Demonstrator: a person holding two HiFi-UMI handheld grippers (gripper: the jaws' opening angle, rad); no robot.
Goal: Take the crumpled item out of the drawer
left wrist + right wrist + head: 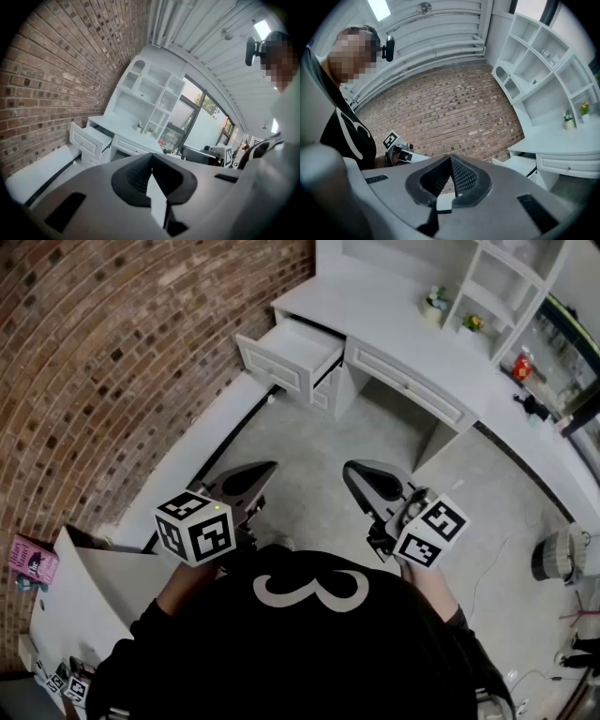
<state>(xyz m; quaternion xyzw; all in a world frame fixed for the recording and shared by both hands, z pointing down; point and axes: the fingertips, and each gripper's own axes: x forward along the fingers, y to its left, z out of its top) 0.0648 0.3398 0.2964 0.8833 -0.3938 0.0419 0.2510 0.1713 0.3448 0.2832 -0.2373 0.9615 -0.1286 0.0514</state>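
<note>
An open white drawer (298, 351) juts out of the left end of a white desk (412, 329), far ahead of me across the floor. The same drawer (89, 140) shows in the left gripper view, and the right gripper view catches the drawer (521, 164) at its right. No view looks into it, so no crumpled item is in sight. My left gripper (251, 480) and right gripper (360, 474) are held side by side at waist height, well short of the desk. The left gripper (151, 158) and the right gripper (450, 158) are both shut with nothing between their jaws.
A brick wall (122, 362) runs along the left above a low white ledge (202, 451). White shelves (506, 287) with two small potted plants (434, 302) stand on the desk. A pink box (33, 561) lies at the left, and a round white thing (561, 555) stands on the grey floor at the right.
</note>
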